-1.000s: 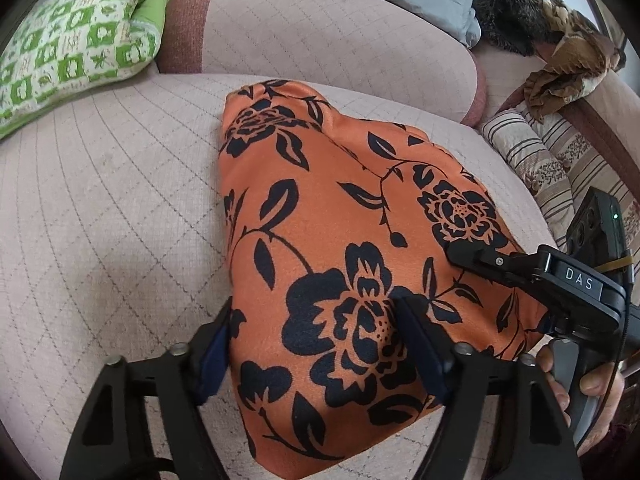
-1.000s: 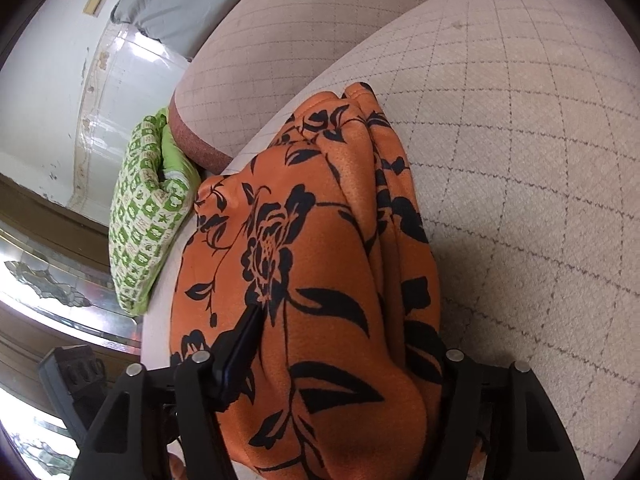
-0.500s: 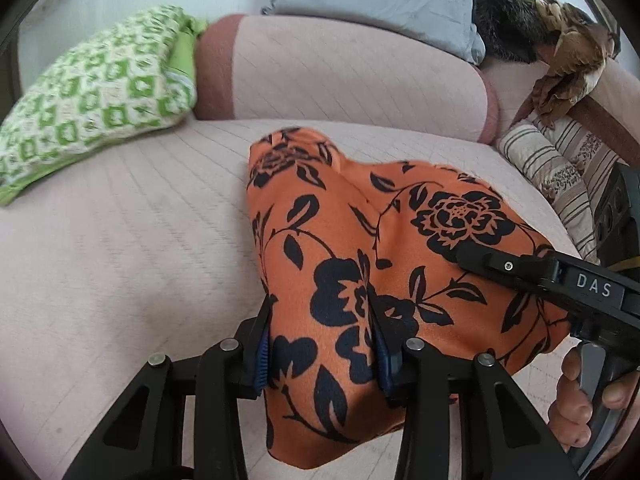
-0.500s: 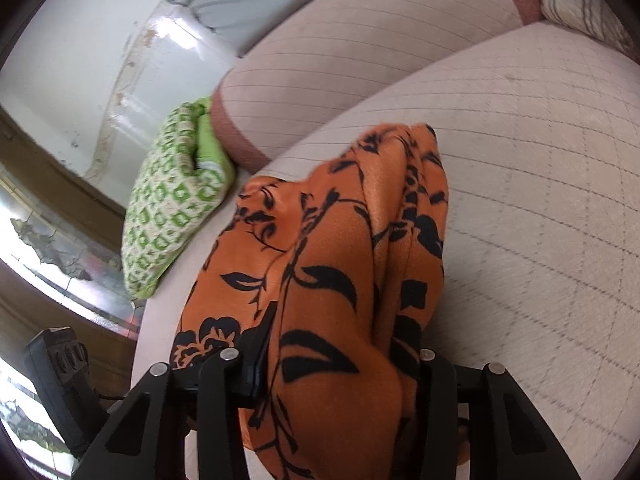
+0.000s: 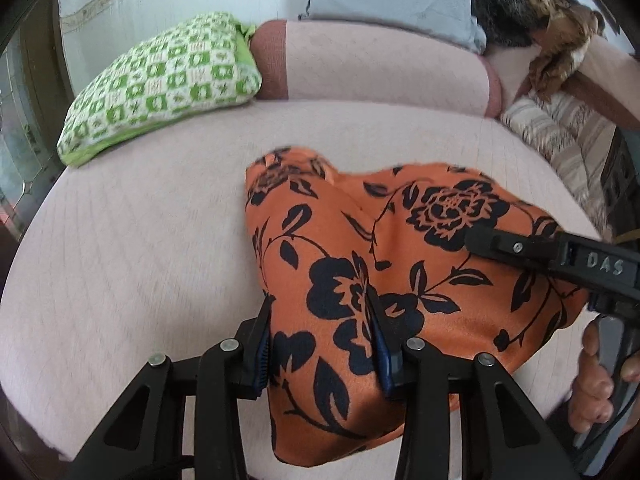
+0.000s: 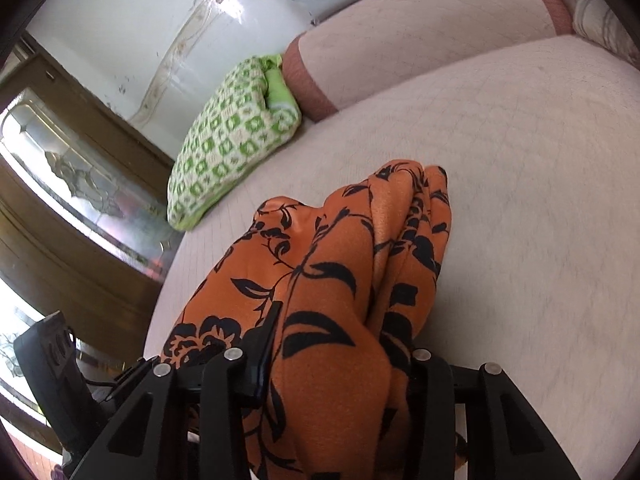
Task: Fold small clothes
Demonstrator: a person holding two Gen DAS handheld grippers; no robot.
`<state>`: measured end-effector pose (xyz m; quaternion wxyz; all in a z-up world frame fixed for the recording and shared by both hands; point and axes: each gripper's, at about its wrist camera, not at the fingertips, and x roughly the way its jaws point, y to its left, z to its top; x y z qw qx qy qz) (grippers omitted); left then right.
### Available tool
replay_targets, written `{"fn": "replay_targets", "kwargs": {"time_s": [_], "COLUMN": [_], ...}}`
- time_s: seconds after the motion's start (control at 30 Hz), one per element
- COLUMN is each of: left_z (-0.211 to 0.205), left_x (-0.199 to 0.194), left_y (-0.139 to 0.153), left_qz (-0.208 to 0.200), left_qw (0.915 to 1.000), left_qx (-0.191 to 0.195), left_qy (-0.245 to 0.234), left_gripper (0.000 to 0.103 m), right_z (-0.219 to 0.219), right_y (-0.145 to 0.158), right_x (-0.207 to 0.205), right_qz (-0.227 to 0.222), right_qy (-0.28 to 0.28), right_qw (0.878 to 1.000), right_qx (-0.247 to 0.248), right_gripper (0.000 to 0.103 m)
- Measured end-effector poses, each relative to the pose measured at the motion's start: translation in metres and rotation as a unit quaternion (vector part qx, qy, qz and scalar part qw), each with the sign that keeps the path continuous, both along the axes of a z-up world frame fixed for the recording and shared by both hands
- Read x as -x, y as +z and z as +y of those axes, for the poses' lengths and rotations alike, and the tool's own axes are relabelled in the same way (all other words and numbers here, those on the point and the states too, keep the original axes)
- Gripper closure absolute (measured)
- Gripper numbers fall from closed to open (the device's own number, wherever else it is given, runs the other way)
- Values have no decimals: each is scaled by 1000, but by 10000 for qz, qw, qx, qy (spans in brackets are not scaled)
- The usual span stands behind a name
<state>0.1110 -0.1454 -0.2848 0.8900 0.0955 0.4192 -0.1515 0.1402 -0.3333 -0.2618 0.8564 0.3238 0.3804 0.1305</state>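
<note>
Orange floral garment point(image 5: 360, 264) lies bunched on the pale quilted bed point(image 5: 132, 240), its near end raised off the bed. Left tongs point(image 5: 320, 344) clenched on the near hem, blue pads pressing cloth from both sides. Right tongs point(image 6: 340, 352) also clamp a thick gathered fold, jaws closing by the last small amount, cloth bulging between them. In the left wrist view the right tongs reach in over the garment's right side, a hand point(image 5: 596, 384) on the grip.

Step in hand, by my reading: near edge gripped at two points, about to be carried over for a fold. Next move calls for both tongs travelling together toward the garment's far end, keeping the hem taut between them, then laying it down square before release. Right side is bundled in several layers; may fold unevenly.

Room: bare bed beyond and to the left of the garment. Green checked pillow point(image 5: 160, 84) well beyond its far left corner, pink bolster point(image 5: 380, 68) behind, striped cushions point(image 5: 560, 136) off to its right. The bed's edge runs close under the near hem.
</note>
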Motion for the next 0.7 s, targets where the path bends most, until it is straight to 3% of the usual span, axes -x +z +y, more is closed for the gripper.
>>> {"fn": "replay_targets", "kwargs": {"time_s": [0.1,0.27,0.4,0.53,0.7], "left_z": [7,14,21,26,26], "left_x": [12,32,42,40,26], "left_y": [-18,2,21,29,31], "left_qz": [195,-283,-752,-878,-983], "left_qw": [9988,9966,9925,9909,9889], "left_qx": [-435,-763,-937,-969,-1000], "left_qy": [87,132,212,314,486], "left_gripper": [50,42,42,42,42], "right_z": [15,19,9,12,32], "right_y": [-10,-17,14,49,64], "right_x": [21,44,65,78,47], "right_qz": [281,908,511,-271,-403], "right_qy": [65,-267,-609,-610,-318], "right_qw": [9995,9937,9942,9933,9940], "right_qx": [106,601,721,941,962], "right_gripper": [59,42,42,42,49]}}
